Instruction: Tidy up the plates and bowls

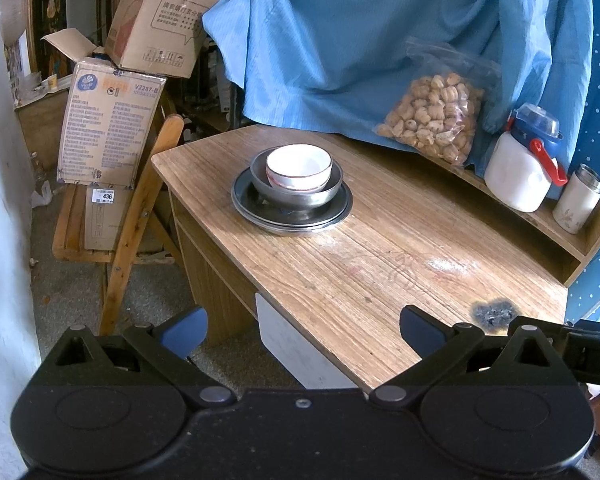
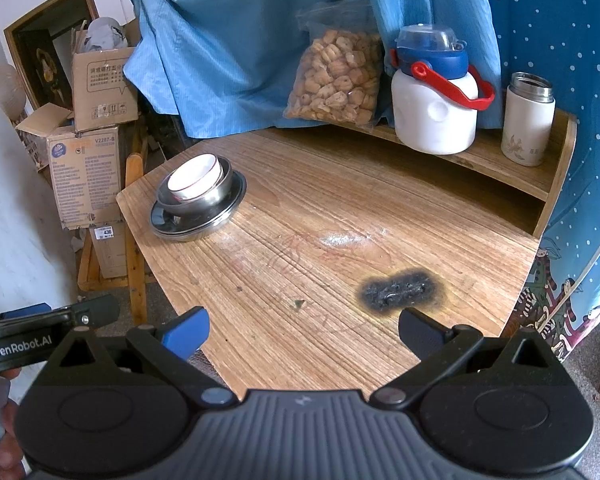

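Nearest to you, your left tool [image 1: 303, 330] hangs over the near edge of the wooden surface [image 1: 380, 264] with its blue-padded fingers [image 1: 186, 330] spread wide and nothing between them. Your right tool [image 2: 303, 330] sits beside it, just as wide apart and just as empty, its fingers [image 2: 188, 332] framing the front part of the surface [image 2: 340, 208]. In the right wrist view you can see the body of the left tool at the lower left, with part of your hand [image 2: 8, 436] below it.

Just beyond your right tool's right finger lies a black scorched patch [image 2: 400, 290] burned into the wood; the left wrist view catches it too [image 1: 494, 313]. Further in, a pale, shiny smear [image 2: 344, 239] marks the middle of the surface.

Past that, toward the far left corner, stands the stack you are working with: a white bowl [image 1: 299, 167] nested in a metal bowl [image 1: 296, 192], which rests on stacked metal plates [image 1: 292, 210]. The right wrist view shows the same stack [image 2: 198, 200] well apart from both tools.

Along the back runs a raised shelf [image 2: 500, 160] carrying a clear bag of biscuits [image 2: 336, 80], a white jug [image 2: 436, 112] with a blue lid and red handle, and a white flask [image 2: 527, 120]. Blue cloth [image 1: 360, 32] hangs behind them. Off to the left, beyond the surface, cardboard boxes [image 1: 108, 124] rest on a wooden chair [image 1: 132, 224].
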### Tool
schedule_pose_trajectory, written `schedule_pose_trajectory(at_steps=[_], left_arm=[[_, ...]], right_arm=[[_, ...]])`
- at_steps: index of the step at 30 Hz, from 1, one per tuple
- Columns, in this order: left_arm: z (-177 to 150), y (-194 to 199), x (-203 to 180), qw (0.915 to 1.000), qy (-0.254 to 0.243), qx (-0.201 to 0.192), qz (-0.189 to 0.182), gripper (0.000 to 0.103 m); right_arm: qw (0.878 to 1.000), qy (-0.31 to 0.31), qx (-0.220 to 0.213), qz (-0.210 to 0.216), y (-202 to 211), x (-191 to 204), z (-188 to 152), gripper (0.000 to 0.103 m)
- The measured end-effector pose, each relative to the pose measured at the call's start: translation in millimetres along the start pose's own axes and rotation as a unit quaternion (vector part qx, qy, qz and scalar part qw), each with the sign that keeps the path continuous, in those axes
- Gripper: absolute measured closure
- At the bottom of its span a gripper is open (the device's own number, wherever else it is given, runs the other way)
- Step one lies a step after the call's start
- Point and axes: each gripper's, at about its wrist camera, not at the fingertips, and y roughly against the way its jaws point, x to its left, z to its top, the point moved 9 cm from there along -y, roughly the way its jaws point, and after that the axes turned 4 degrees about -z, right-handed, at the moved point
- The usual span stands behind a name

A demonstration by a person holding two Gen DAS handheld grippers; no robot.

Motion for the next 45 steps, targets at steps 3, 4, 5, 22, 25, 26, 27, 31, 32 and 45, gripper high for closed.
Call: schedule_pose_trajectory(at_steps=[3, 4, 5, 22, 25, 26, 27, 31, 32, 45], left_arm=[[0.7, -0.2, 0.1, 1.0, 0.0, 0.001, 0.0, 0.001], [0.3, -0.4, -0.1, 1.0, 0.001, 0.001, 0.0, 0.001], [-0.8, -0.8, 0.2, 1.0, 0.002, 0.002, 0.0, 0.001], [-0.8, -6.6, 3.7, 0.9999, 0.008, 0.009, 0.001, 0.001], [0.0, -7.6, 3.3, 0.9999, 0.007, 0.009, 0.001, 0.001], [-0.3, -8.0, 3.0, 0.9999, 0.007, 0.009, 0.0, 0.001], [-0.6, -8.3, 2.7, 0.9999, 0.007, 0.009, 0.0, 0.001], [-0.8, -9.2, 2.4, 0.9999, 0.007, 0.01, 0.0, 0.001], [-0.5, -9.0, 2.5, 0.9999, 0.007, 0.01, 0.0, 0.001], [-0.1, -8.6, 3.1, 0.9999, 0.006, 0.01, 0.0, 0.001]], right_arm=[[1.0, 0.0, 0.001, 0.0, -0.2, -0.2, 0.1, 0.0], [1.0, 0.0, 0.001, 0.0, -0.4, -0.2, 0.0, 0.0], [1.0, 0.0, 0.001, -0.001, -0.5, -0.3, -0.1, 0.0], [1.0, 0.001, 0.006, -0.003, -5.3, 2.2, 0.5, 0.0], [1.0, 0.0, 0.008, -0.005, -6.5, 1.2, 0.1, 0.0], [1.0, -0.001, 0.008, -0.006, -6.3, 1.0, -0.1, 0.0], [1.0, -0.001, 0.007, -0.006, -6.2, 0.9, -0.3, 0.0], [1.0, -0.001, 0.007, -0.007, -5.7, 0.5, 0.0, 0.0], [1.0, -0.002, 0.007, -0.008, -5.6, 0.4, -0.1, 0.0], [1.0, -0.002, 0.008, -0.008, -5.3, 0.4, 0.0, 0.0]])
